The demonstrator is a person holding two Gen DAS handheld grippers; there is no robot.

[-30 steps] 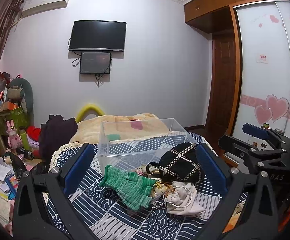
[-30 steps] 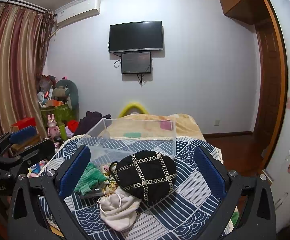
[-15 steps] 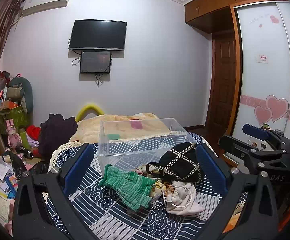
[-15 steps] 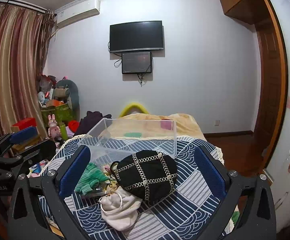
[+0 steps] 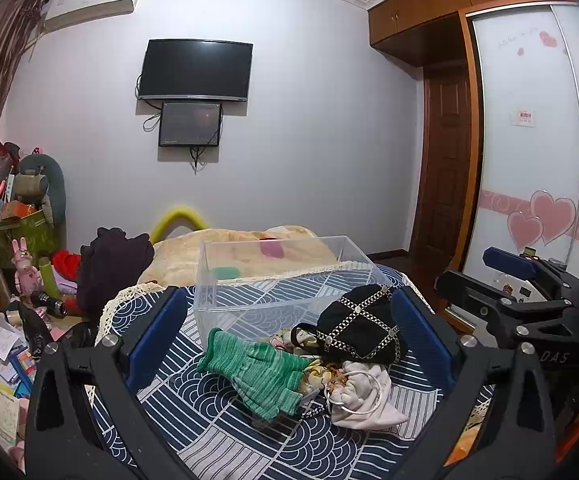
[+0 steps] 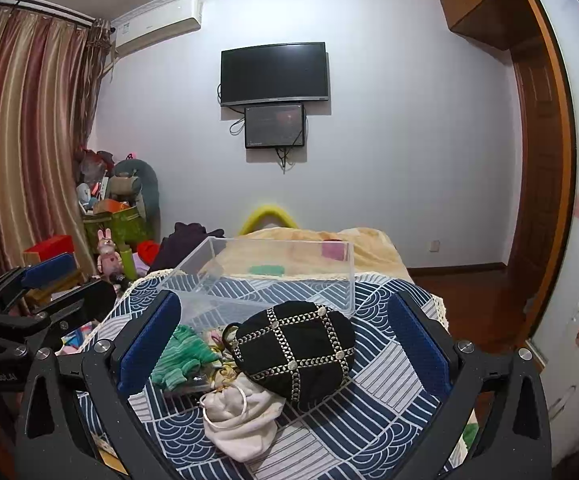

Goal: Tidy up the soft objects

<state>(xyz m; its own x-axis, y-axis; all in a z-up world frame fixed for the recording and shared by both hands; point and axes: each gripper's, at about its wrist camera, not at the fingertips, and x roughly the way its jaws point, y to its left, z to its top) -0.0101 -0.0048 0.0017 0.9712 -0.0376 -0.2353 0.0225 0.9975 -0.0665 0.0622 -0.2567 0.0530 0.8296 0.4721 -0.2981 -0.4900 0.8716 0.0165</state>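
Stock on the worktop [image 5: 217,432], left to right — one green glove [image 5: 257,372], one white drawstring pouch [image 5: 363,398], one black studded bag [image 5: 359,330]; behind them, one clear bin [image 5: 273,280], seemingly empty. All three lie heaped and touching.

Your left gripper [image 5: 287,344] and right gripper [image 6: 283,342]: jaws released, holding nothing.

Risk — the pouch cord or bag strap may snag, and you could drag a neighbour along with your pick.

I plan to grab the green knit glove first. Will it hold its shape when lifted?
Probably not. The green knit glove lies limp and creased, so it will likely droop. It looks light. Its knit may snag the neighbouring pile.
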